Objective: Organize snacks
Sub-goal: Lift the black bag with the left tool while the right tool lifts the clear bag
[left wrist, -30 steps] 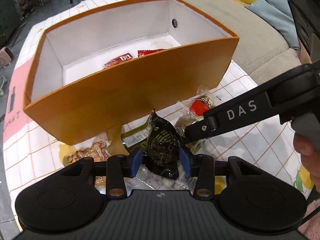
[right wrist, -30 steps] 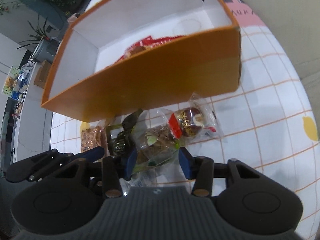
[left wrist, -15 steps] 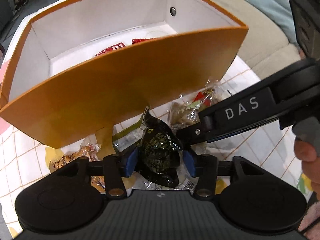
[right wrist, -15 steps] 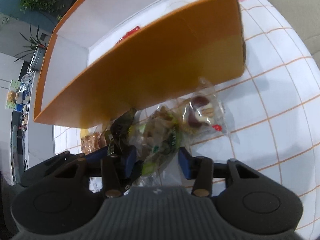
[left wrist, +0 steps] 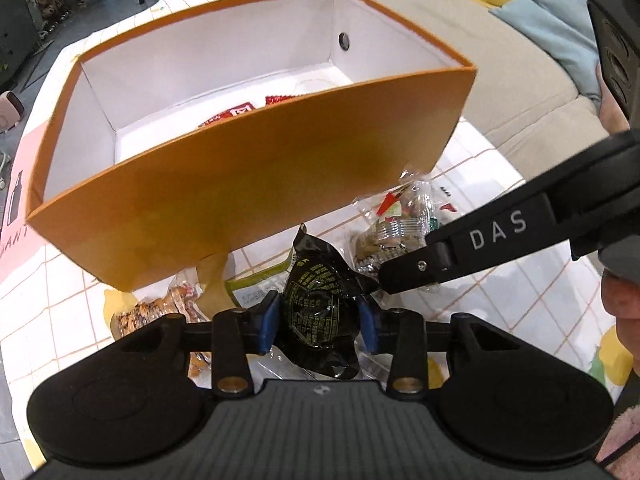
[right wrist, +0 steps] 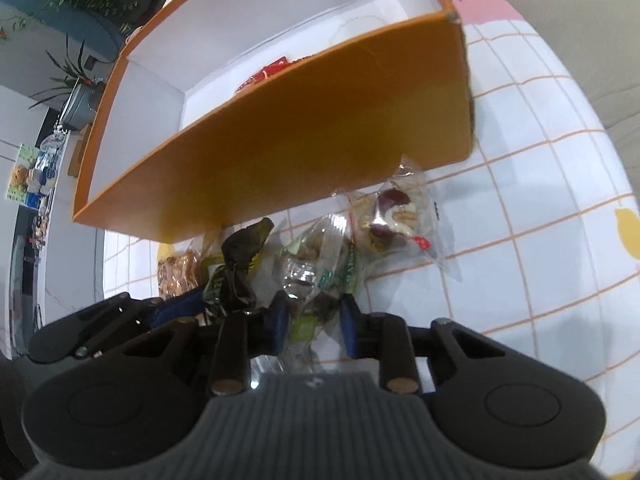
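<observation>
An orange box [left wrist: 256, 184] with a white inside stands on the checked tablecloth; red snack packets [left wrist: 240, 114] lie in it. My left gripper [left wrist: 318, 322] is shut on a black snack packet [left wrist: 320, 304] just in front of the box. My right gripper [right wrist: 314, 322] is shut on a clear green-printed snack packet [right wrist: 320, 276], close beside the left one. The right gripper's arm [left wrist: 500, 236] crosses the left wrist view. The box [right wrist: 304, 144] and the black packet [right wrist: 240, 256] also show in the right wrist view.
A clear packet with a red date snack [right wrist: 394, 216] lies right of the grippers by the box corner. A brown snack packet [left wrist: 160, 312] lies at the left by the box. A beige sofa [left wrist: 500, 72] with cushions stands behind the table.
Both grippers have lifted slightly with their packets. The right gripper has closed on the clear green-printed packet and raised it off the cloth. The box has shifted in view.
</observation>
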`<action>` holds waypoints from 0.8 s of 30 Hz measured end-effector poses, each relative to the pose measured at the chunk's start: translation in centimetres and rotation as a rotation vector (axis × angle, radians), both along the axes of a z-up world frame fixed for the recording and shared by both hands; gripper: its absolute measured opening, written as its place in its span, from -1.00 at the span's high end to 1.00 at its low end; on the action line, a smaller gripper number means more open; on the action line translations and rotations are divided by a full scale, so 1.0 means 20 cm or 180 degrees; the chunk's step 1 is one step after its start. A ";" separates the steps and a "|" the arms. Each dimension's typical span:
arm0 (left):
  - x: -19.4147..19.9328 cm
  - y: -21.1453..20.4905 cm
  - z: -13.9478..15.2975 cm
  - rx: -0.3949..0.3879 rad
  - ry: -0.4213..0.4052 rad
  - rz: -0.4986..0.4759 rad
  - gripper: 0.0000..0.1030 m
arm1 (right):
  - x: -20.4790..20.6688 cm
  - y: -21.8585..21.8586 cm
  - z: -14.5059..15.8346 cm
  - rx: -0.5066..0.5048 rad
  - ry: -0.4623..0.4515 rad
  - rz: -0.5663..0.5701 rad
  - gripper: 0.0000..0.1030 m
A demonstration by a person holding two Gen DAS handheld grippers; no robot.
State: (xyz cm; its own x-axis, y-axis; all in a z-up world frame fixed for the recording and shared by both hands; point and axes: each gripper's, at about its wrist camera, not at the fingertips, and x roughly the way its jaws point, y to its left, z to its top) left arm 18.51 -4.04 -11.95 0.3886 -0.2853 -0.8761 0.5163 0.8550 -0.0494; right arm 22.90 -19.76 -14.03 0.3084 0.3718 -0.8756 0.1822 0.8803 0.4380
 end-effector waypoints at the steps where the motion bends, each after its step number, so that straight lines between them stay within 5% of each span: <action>1: -0.02 0.00 0.01 -0.0028 -0.0008 0.0014 0.12 | -0.02 0.00 0.01 -0.0012 -0.0016 0.0013 0.56; 24: -0.35 0.15 0.34 -0.0419 -0.0032 0.0648 0.12 | -0.44 -0.03 0.38 -0.0365 -0.0475 0.0571 0.67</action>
State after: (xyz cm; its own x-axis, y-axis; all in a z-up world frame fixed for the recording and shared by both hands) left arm 11.49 -1.12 -5.19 0.4584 -0.3118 -0.8322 0.3352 0.9279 -0.1631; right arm 14.17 -20.42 -6.48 0.3754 0.3332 -0.8649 -0.0404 0.9381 0.3439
